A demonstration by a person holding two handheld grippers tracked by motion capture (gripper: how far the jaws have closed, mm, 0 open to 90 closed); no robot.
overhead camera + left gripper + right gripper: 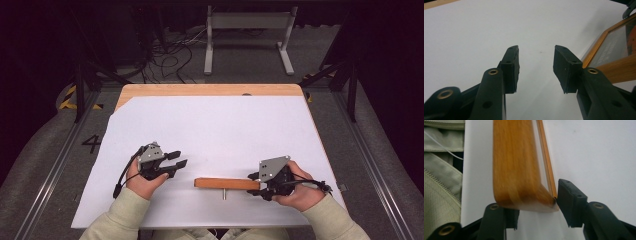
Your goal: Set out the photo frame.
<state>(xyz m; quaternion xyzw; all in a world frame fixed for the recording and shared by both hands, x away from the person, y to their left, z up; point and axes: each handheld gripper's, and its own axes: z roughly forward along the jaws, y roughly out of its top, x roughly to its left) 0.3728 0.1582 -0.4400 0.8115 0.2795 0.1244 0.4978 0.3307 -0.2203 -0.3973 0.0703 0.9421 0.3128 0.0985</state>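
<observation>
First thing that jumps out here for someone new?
The wooden picture frame standing on edge near the front of the white table, its end between the jaws of the right gripper. In the right gripper view one pad touches the frame's corner. The left gripper sits at the left, jaws apart, nothing between them.

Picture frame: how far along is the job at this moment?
Done: the picture frame stands on edge on the white table cover. In hand: the right gripper has its jaws around the frame's end; whether they press is unclear. Left: the left gripper, open and apart, has not yet joined.
</observation>
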